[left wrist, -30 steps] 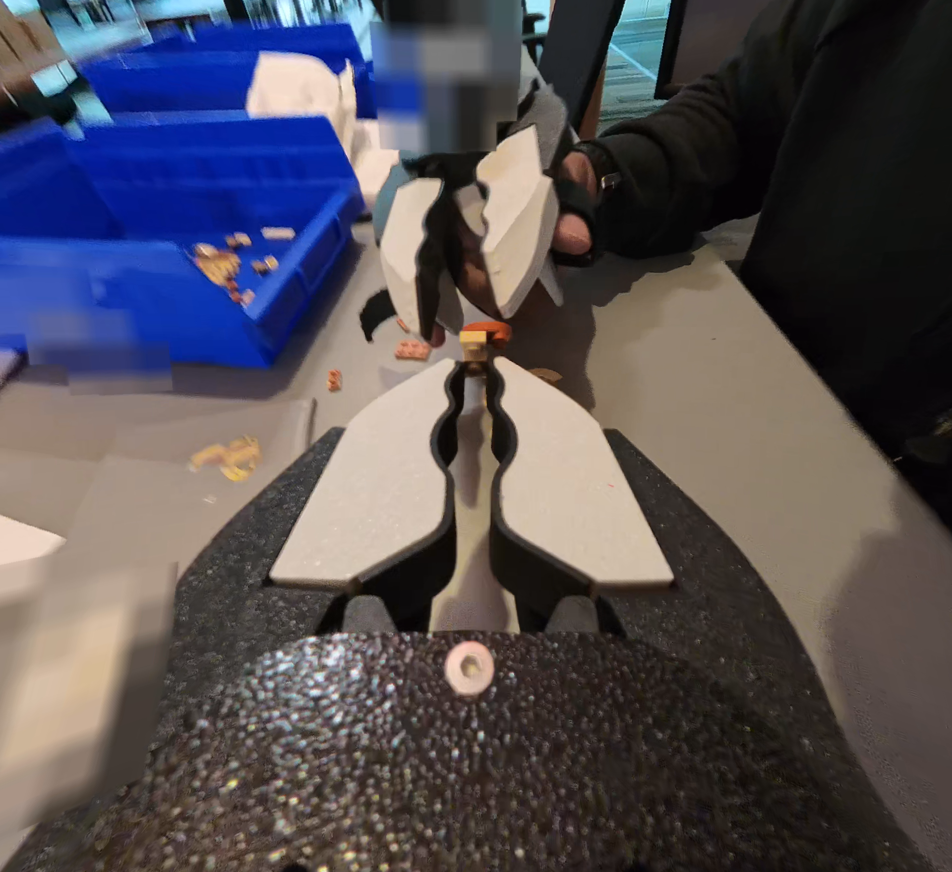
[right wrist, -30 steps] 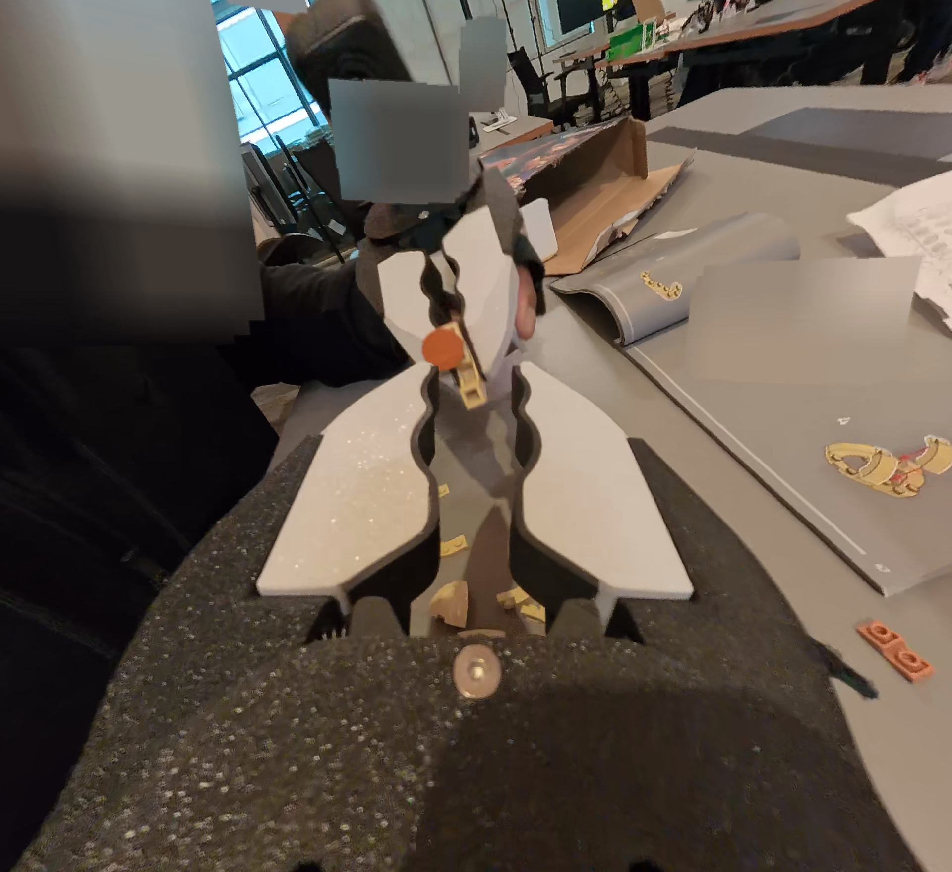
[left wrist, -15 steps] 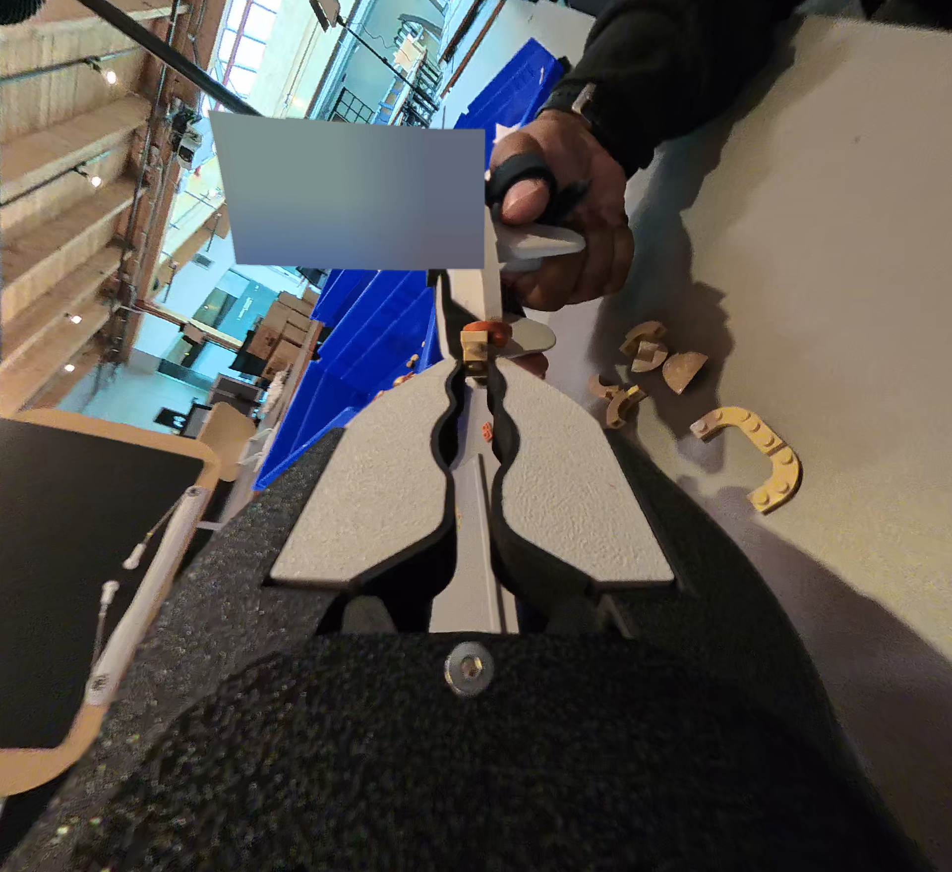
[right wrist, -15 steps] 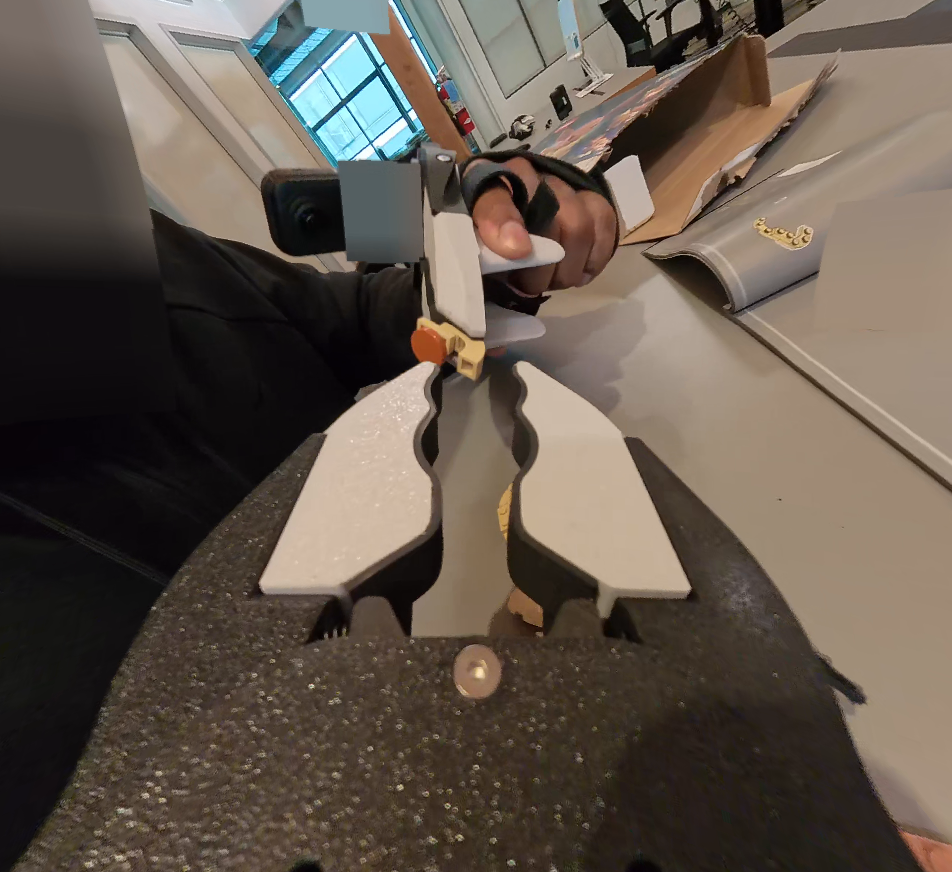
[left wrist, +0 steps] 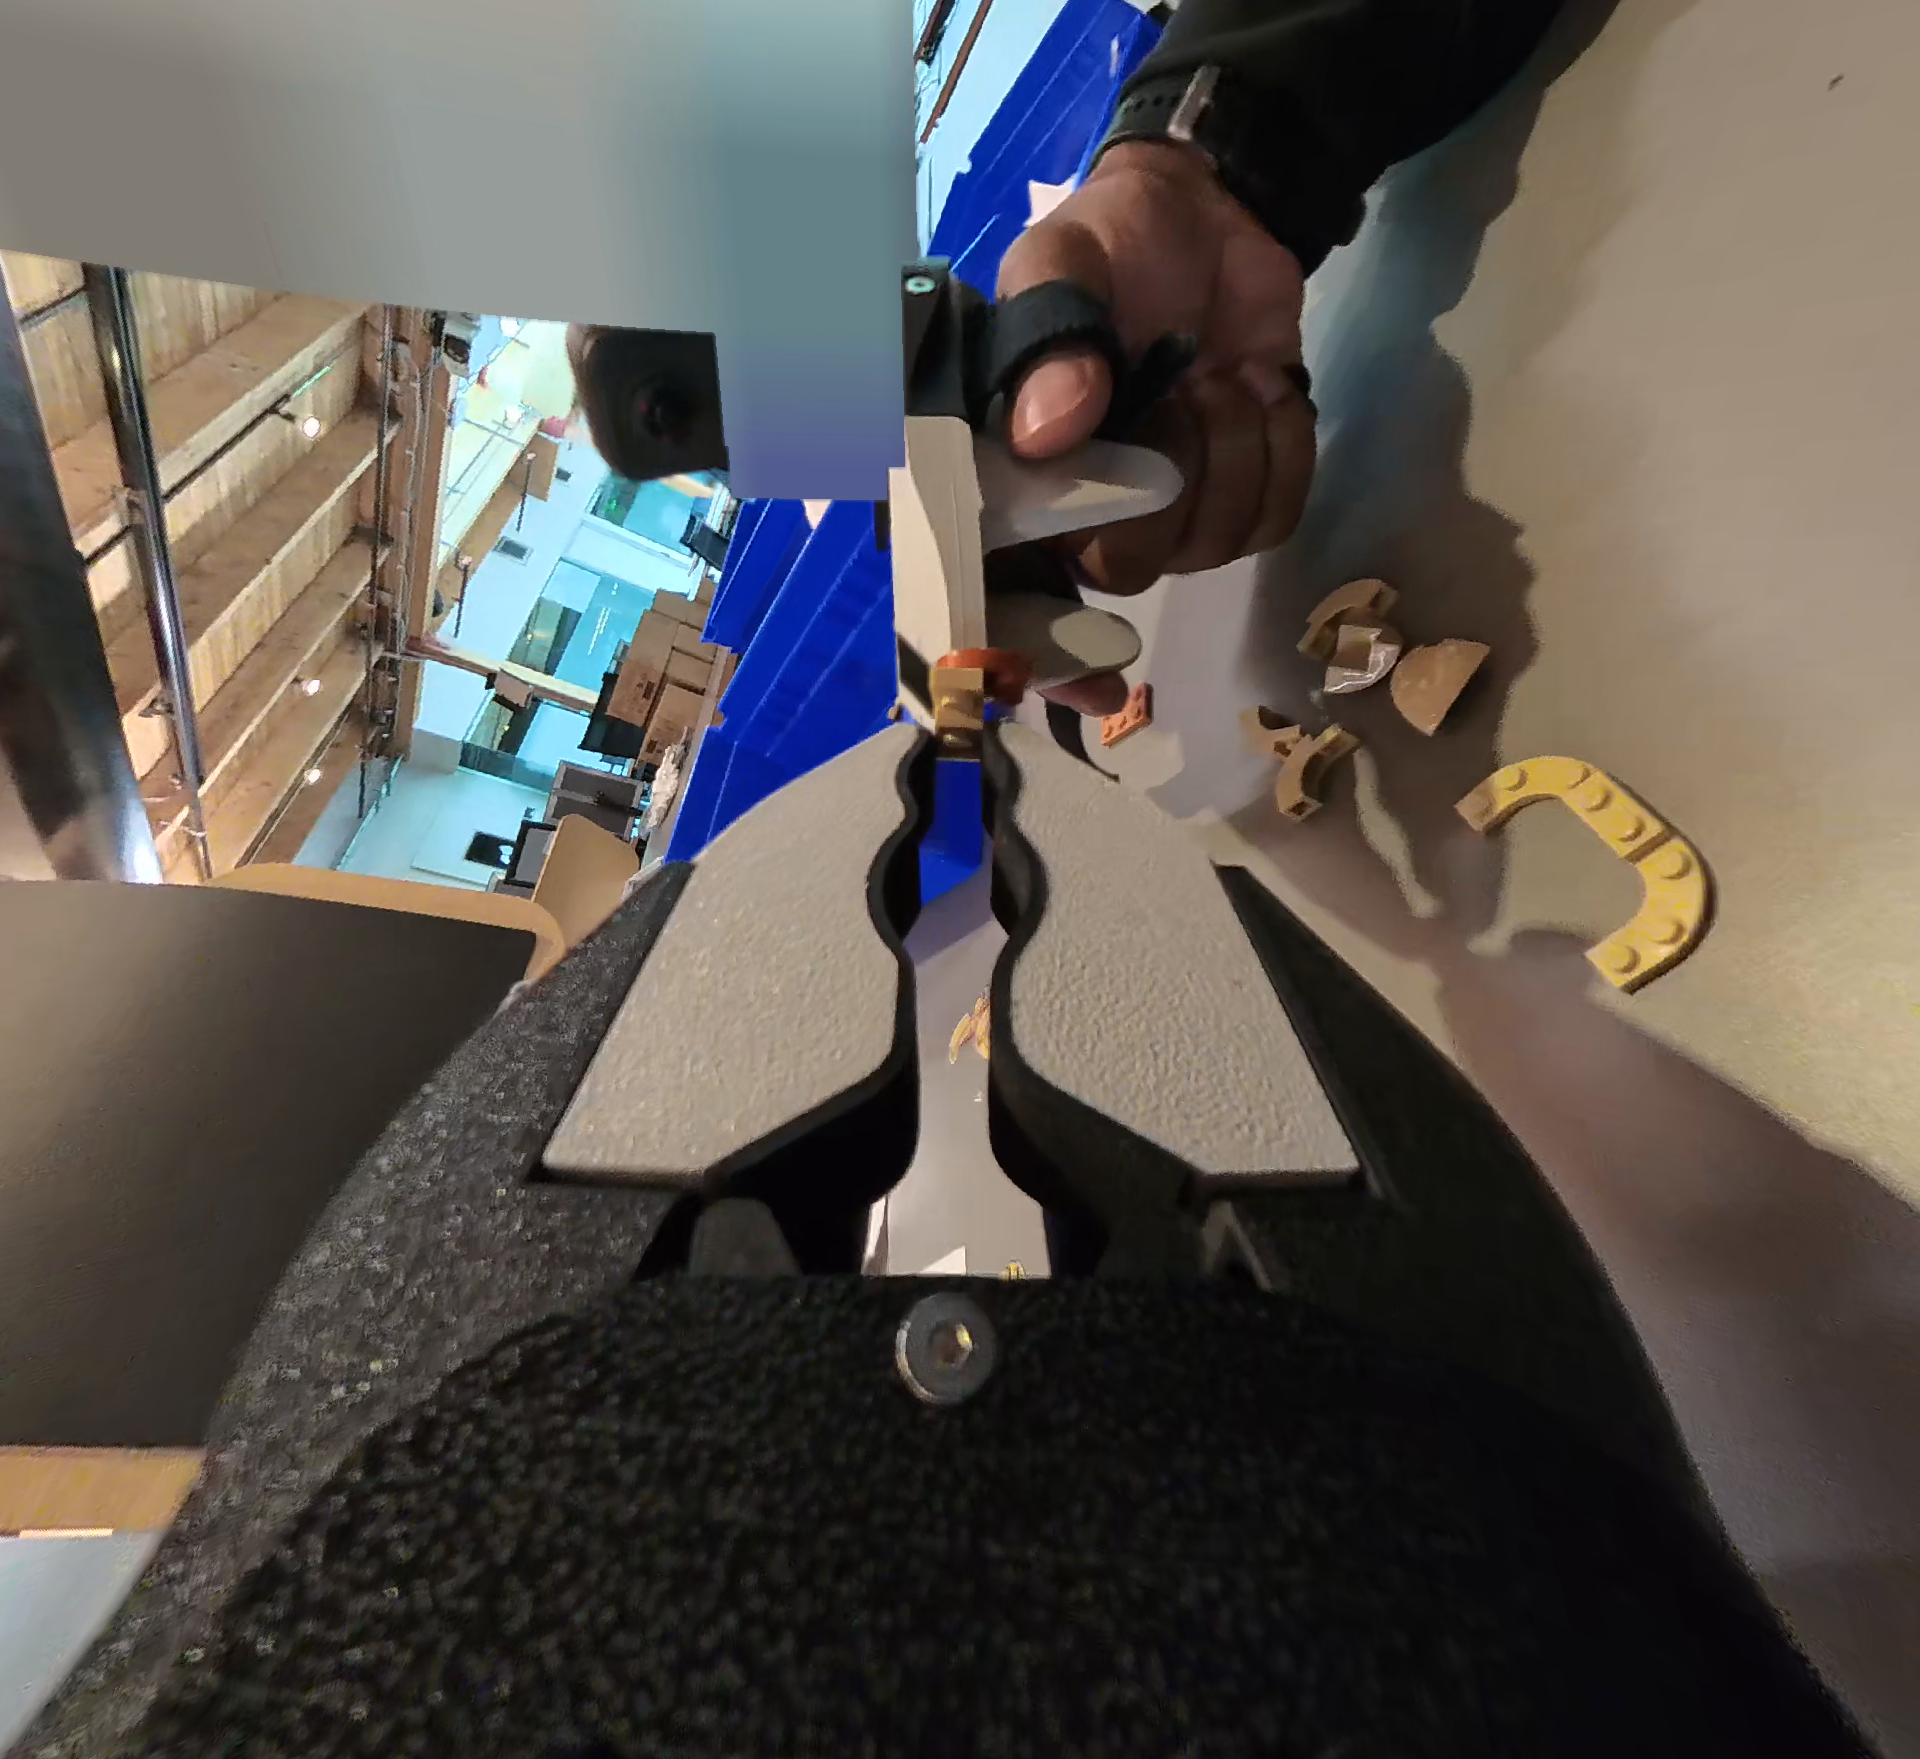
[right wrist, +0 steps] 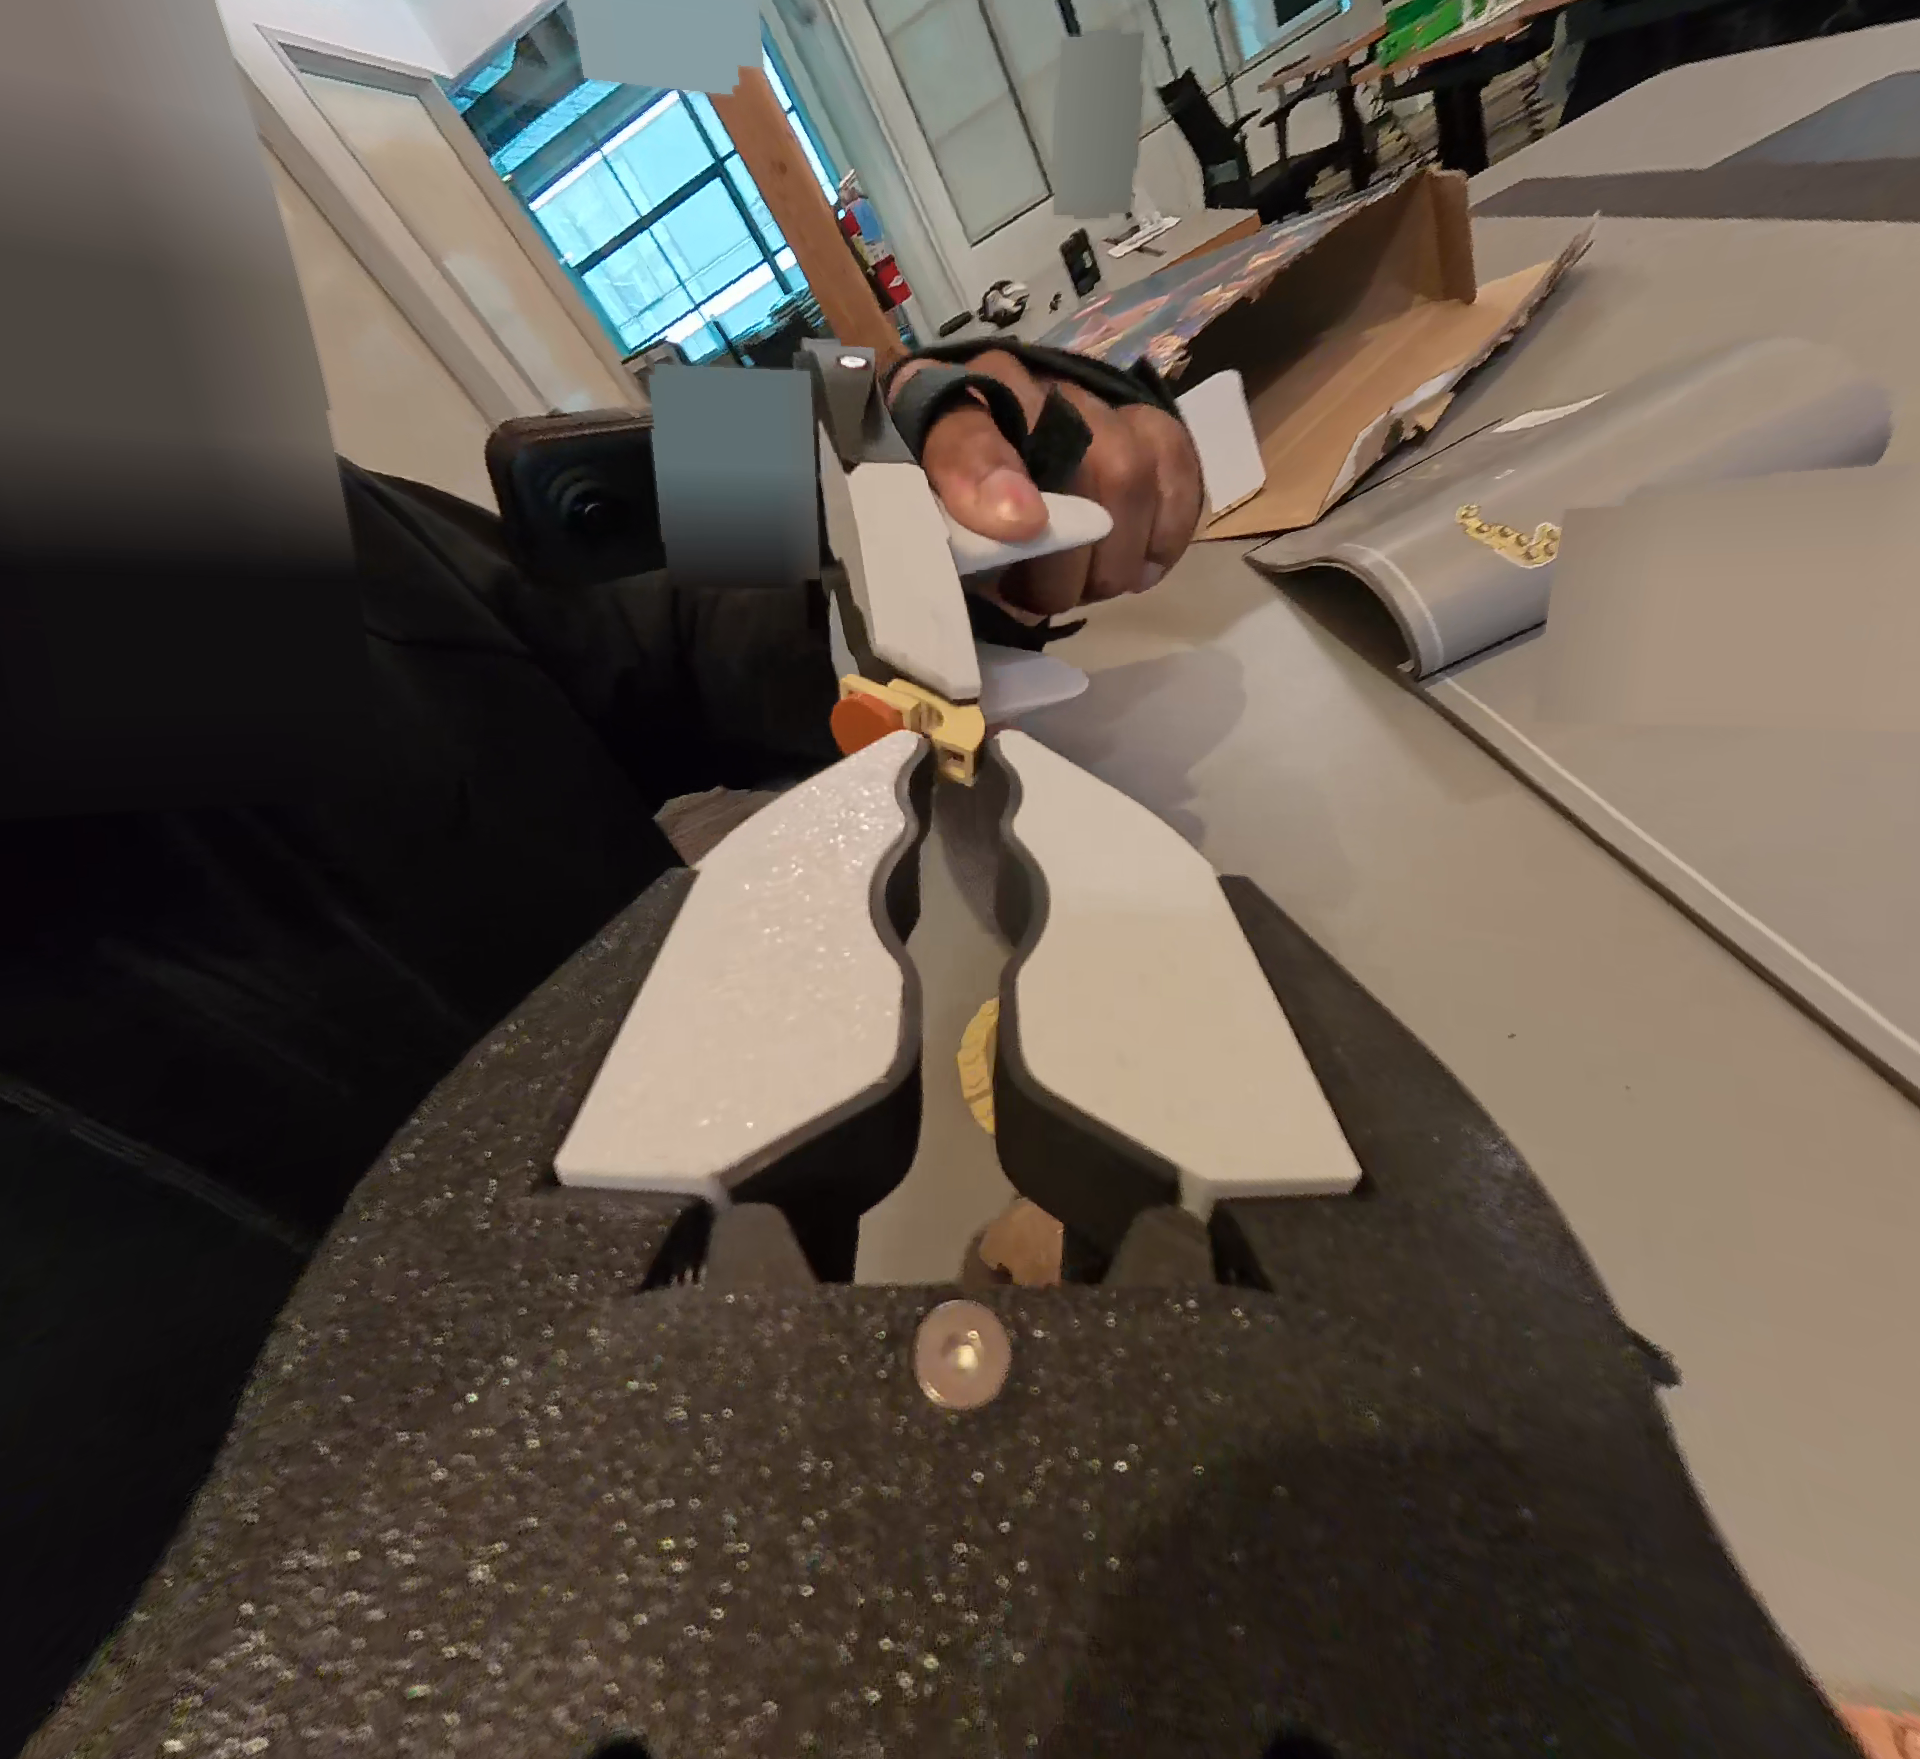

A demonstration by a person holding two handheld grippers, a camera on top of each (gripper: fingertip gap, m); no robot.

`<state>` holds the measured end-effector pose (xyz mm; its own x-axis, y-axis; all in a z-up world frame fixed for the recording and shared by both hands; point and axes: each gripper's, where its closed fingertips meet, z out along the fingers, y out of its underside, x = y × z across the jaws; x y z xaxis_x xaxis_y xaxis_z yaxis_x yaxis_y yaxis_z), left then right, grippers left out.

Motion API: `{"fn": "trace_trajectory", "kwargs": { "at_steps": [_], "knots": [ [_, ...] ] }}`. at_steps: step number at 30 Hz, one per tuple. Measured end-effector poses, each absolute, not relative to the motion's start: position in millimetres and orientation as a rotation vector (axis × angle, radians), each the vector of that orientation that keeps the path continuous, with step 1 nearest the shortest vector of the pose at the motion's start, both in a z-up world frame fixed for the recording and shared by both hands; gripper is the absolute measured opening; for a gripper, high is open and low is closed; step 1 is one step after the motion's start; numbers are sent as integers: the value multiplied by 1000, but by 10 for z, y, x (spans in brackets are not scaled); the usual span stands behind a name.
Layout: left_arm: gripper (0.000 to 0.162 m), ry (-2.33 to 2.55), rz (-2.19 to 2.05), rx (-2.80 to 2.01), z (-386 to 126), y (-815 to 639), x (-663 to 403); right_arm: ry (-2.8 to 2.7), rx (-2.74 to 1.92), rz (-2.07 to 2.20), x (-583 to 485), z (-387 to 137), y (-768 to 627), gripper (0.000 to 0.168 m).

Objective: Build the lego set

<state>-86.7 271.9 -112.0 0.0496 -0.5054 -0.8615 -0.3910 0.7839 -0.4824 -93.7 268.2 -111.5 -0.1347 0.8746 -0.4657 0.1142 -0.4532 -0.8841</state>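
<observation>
Lego piece [left wrist: 958, 693], tan with an orange round part, sits at frame centre, pinched at both ends by left gripper [left wrist: 954, 741] and right gripper [right wrist: 958, 753]. Since a second ago both have rolled sideways, likely pressing parts together. Loose tan pieces [left wrist: 1351, 644] lie on the table [left wrist: 1714, 359] at right.

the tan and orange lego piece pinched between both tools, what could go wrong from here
1. The tan and orange lego piece sits only at the very fingertips of the left tool and right tool, so a squeeze or twist may pop it out.
2. It is held in the air above the grey table; if dropped it could land among the loose tan pieces and be hard to pick out.
</observation>
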Motion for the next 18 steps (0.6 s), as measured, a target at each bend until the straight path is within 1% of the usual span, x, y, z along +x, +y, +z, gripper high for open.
{"fn": "trace_trajectory", "kwargs": {
  "at_steps": [7,10,13,16,18],
  "knots": [
    [12,1491,-126,-851,-1144,2889,-902,-1063,-1476,1514,-944,-1042,2762,8],
    [15,1433,-194,-955,-1134,2994,-947,-1012,-1434,1348,-908,-995,2884,9],
    [24,1319,-384,-1067,-1048,3053,-983,-948,-1385,1096,-820,-929,3051,8],
    [27,1142,-629,-1110,-841,3021,-972,-909,-1356,878,-751,-890,3152,9],
    [28,1070,-695,-1121,-762,3009,-955,-901,-1333,793,-738,-871,3159,8]
  ]
}}
